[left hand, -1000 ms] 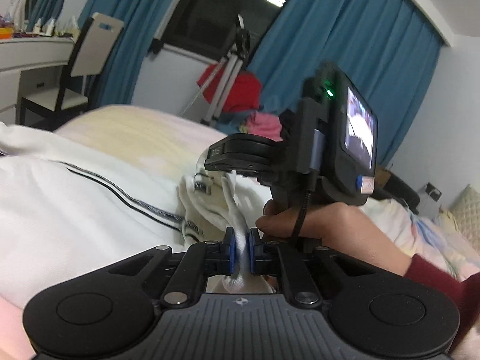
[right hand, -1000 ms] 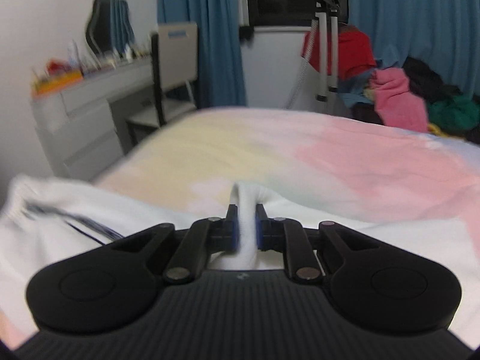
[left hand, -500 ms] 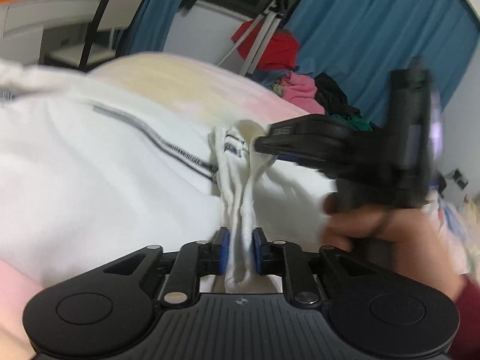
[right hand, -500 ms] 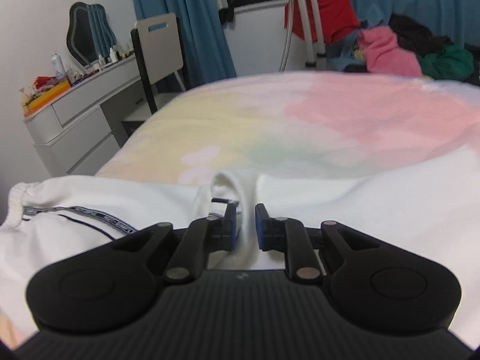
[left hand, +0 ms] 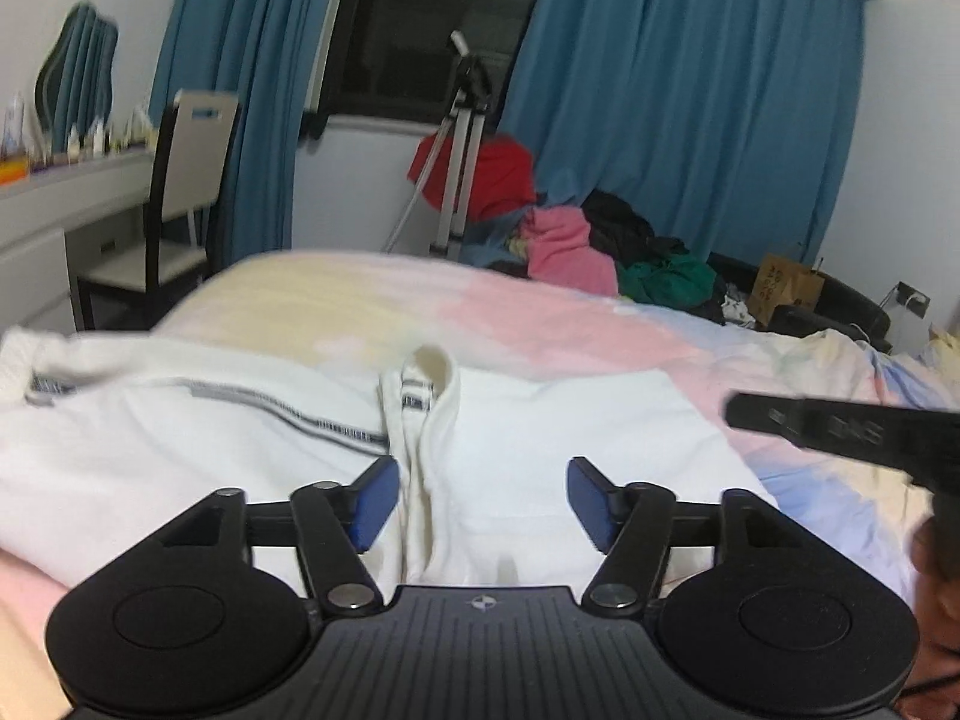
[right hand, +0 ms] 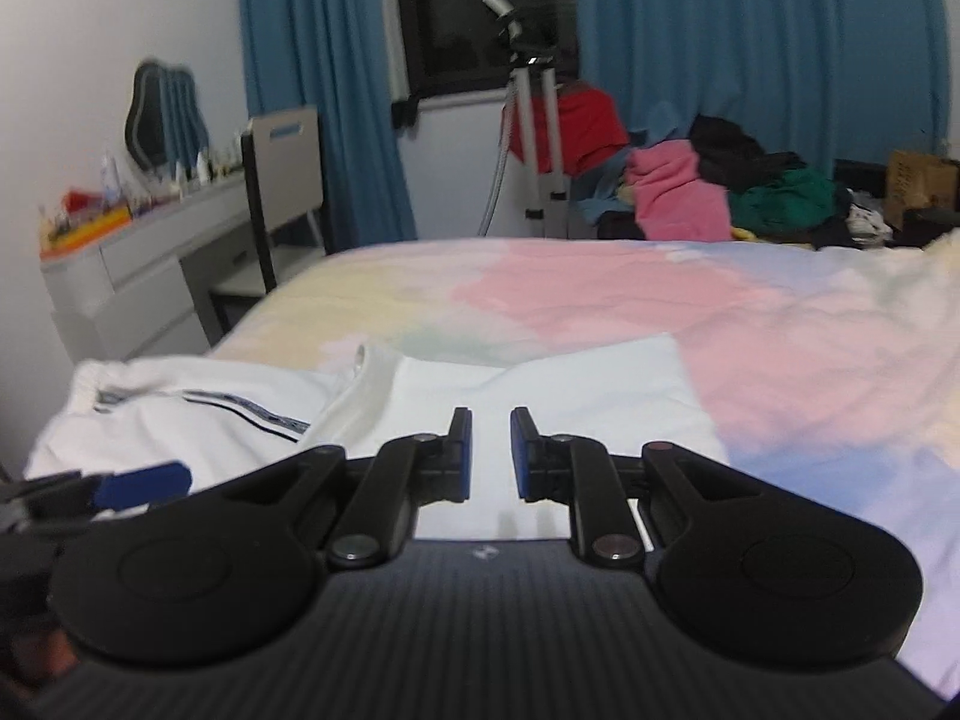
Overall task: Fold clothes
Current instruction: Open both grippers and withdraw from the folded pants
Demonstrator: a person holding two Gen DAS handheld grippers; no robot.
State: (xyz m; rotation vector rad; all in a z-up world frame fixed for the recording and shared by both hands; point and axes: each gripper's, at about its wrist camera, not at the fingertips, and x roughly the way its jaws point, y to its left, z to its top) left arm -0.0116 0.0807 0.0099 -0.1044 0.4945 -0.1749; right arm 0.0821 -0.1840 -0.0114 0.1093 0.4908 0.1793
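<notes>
Presently, left wrist view: left gripper [left hand: 483, 501] jaws opening, a raised fold of the white garment [left hand: 228, 456] between them, pads not pressing it; garment lies on the pastel bedspread [left hand: 540, 324]; right gripper [left hand: 840, 426] at right edge. Right wrist view: right gripper [right hand: 487, 455] jaws narrowly apart, nothing clamped, above the garment [right hand: 540, 402]; tripod [right hand: 534, 120] beyond the bed.

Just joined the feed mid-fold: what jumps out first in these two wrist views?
The white garment with a dark striped trim lies spread across the near part of the pastel bedspread. The left gripper is opening, its blue pads clear of the bunched fold between them; the right gripper hovers empty above the cloth. Behind the bed, a clothes pile sits beside a tripod.
</notes>
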